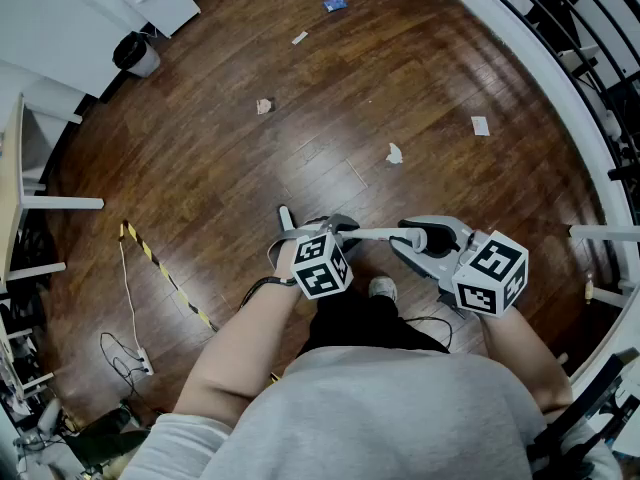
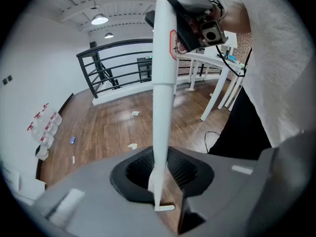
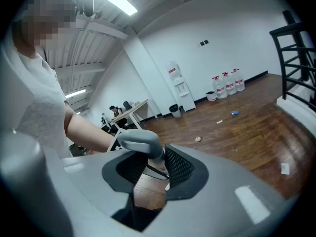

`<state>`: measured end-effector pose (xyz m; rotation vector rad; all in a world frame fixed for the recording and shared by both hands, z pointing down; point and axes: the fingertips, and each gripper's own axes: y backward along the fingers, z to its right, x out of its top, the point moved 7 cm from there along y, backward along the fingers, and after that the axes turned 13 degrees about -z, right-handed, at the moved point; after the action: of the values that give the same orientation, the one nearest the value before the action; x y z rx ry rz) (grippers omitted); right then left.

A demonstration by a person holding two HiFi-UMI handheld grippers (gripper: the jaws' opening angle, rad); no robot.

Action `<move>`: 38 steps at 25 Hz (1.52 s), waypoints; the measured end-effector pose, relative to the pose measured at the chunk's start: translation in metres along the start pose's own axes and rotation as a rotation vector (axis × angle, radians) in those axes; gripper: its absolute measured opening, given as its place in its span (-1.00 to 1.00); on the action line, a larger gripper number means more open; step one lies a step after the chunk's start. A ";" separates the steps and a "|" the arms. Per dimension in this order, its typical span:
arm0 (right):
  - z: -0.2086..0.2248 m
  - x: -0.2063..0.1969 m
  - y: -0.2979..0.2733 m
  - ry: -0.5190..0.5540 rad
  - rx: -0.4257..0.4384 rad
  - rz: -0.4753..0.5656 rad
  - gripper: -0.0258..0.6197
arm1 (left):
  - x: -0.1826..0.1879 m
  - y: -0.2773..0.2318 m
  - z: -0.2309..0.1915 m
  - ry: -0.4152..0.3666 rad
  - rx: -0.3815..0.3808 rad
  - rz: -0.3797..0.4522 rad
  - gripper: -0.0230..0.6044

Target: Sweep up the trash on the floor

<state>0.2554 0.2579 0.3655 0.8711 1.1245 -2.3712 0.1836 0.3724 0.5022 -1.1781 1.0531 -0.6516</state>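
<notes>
- Fingers (image 2: 131, 174) of the left gripper (image 2: 160, 179) are closed on a white pole (image 2: 163, 88); the pole rises between them toward the other gripper
- fingers (image 3: 180, 167) of the right gripper (image 3: 150, 168) clamp the grey grip (image 3: 140, 141) at the pole's end
- in the head view the pole lies level between the two grippers, held in front of the person's body, above a shoe (image 1: 382, 288)
- trash is scattered on the dark wooden floor (image 1: 220, 168), well ahead of both grippers; nothing touches it
- a crumpled paper (image 1: 264, 106) lies to the left, a second crumpled wad (image 1: 395, 153) nearer the grippers, and a flat white slip (image 1: 481, 125) to the right of that wad, near the railing (image 1: 560, 28)
- farther off lie a blue scrap (image 1: 335, 4) and a small white strip (image 1: 300, 38)
- a dark bin (image 1: 135, 53) stands at the far left by the wall; a yellow-and-black striped tape (image 1: 165, 273) runs across the floor to the person's left
</notes>
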 end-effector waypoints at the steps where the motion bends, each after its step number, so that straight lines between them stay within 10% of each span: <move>1: -0.002 0.001 0.002 0.015 0.004 -0.006 -0.57 | 0.001 0.001 0.001 0.003 0.007 -0.008 -0.70; 14: 0.023 0.064 -0.035 0.045 0.055 0.076 -0.55 | -0.027 0.029 -0.080 -0.009 0.101 -0.052 -0.68; 27: 0.054 0.215 -0.192 -0.104 -0.001 0.093 -0.53 | -0.161 0.061 -0.250 -0.090 -0.016 -0.037 -0.68; 38: 0.104 0.263 -0.233 -0.149 -0.037 0.139 -0.53 | -0.179 0.052 -0.338 -0.159 -0.028 -0.066 -0.68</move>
<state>-0.1088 0.3002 0.3696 0.7228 1.0117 -2.2539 -0.2013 0.4013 0.4990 -1.2725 0.8947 -0.5858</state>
